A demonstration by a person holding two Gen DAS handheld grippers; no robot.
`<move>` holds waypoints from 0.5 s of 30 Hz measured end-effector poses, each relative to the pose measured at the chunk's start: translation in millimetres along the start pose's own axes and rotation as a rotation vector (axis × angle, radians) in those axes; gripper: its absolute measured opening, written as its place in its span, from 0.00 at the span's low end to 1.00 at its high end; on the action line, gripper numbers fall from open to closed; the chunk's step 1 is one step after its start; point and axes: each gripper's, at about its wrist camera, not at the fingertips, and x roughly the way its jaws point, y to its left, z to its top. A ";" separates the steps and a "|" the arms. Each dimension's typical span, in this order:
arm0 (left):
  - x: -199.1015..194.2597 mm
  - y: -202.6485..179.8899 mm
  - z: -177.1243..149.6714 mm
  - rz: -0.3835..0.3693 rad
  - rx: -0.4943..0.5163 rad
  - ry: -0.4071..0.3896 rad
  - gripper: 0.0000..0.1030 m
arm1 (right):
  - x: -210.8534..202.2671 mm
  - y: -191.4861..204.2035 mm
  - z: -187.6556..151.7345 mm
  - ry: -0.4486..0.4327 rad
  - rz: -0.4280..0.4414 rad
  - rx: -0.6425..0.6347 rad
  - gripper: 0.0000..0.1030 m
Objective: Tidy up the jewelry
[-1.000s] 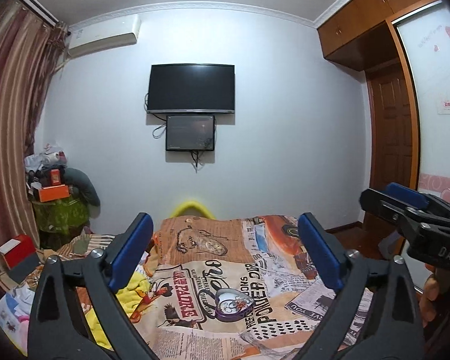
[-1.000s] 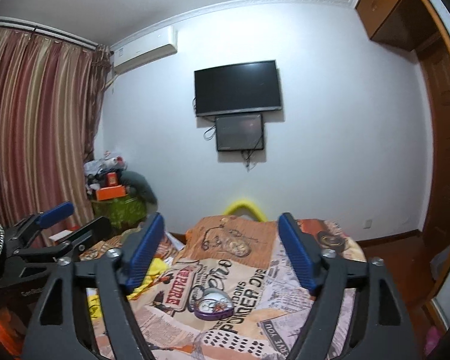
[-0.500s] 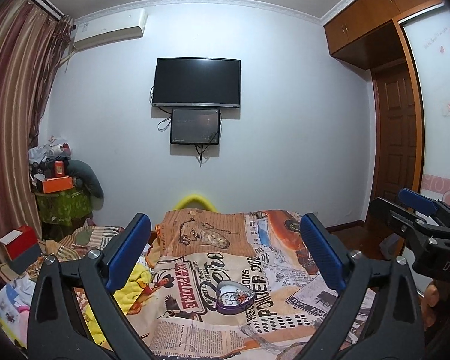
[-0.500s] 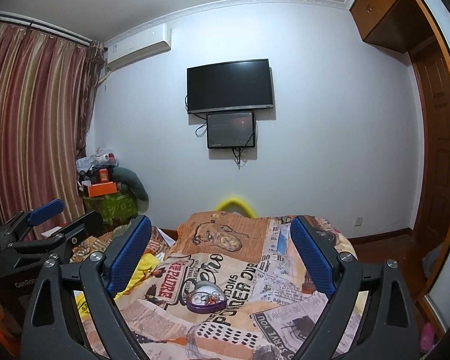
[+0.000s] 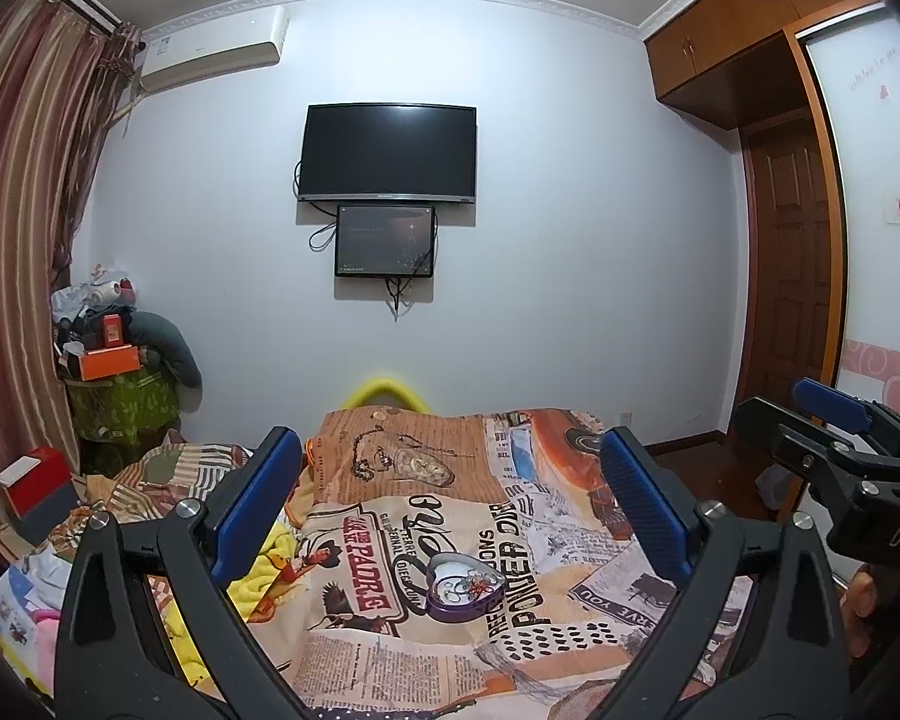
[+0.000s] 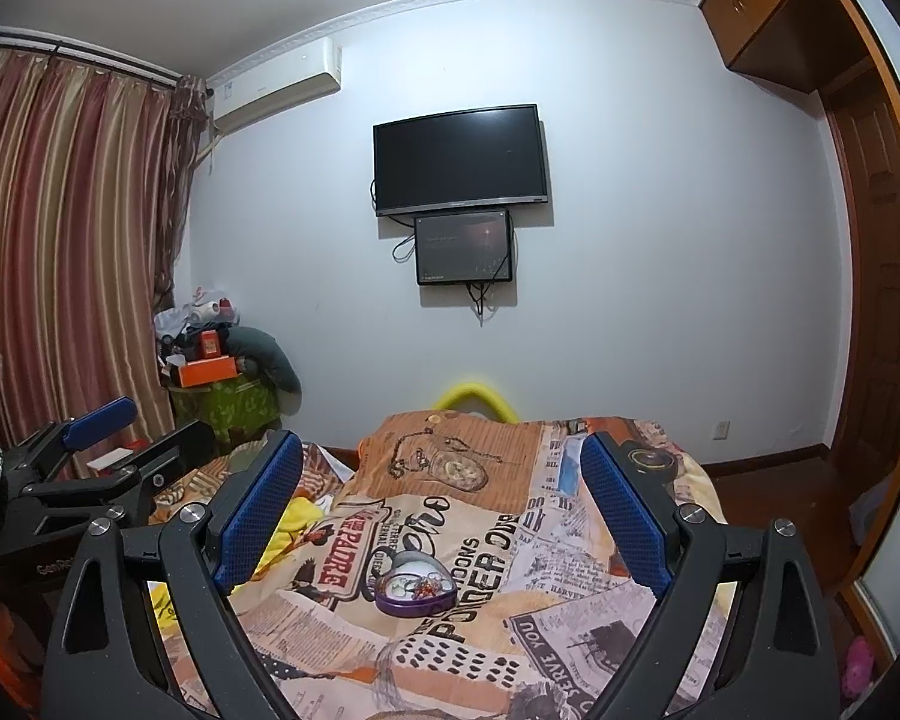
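Observation:
A purple heart-shaped box [image 5: 464, 588] lies open on the printed bedspread [image 5: 390, 648], with small jewelry pieces inside; it also shows in the right wrist view [image 6: 414, 591]. My left gripper [image 5: 450, 480] is open and empty, held above and short of the box. My right gripper [image 6: 441, 480] is open and empty too, likewise above the box. The right gripper shows at the right edge of the left wrist view [image 5: 834, 438], and the left gripper at the left edge of the right wrist view [image 6: 90, 450].
A yellow cloth [image 5: 258, 570] lies on the bed left of the box. A cluttered green stand [image 5: 123, 408] is in the left corner by the curtains [image 6: 60, 240]. A TV [image 5: 390, 153] hangs on the far wall. A wooden door [image 5: 792, 276] is at right.
Both grippers have tilted and drawn back a little, so the box and more of the bedspread sit lower and clearer in view. Both stay open.

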 end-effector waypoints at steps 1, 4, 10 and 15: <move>0.5 -0.7 -0.4 0.000 0.001 0.002 0.97 | -1.7 -0.6 0.6 0.001 0.000 0.001 0.90; 1.6 -1.1 -1.1 -0.004 0.001 0.005 0.98 | -2.1 -0.6 1.1 0.004 0.000 0.003 0.90; 3.3 0.0 -1.6 -0.011 -0.001 0.013 0.98 | -1.8 -0.5 1.3 0.008 0.000 0.005 0.90; 4.3 -0.2 -1.9 -0.013 -0.001 0.017 0.98 | 0.1 -1.5 1.1 0.016 0.000 0.011 0.90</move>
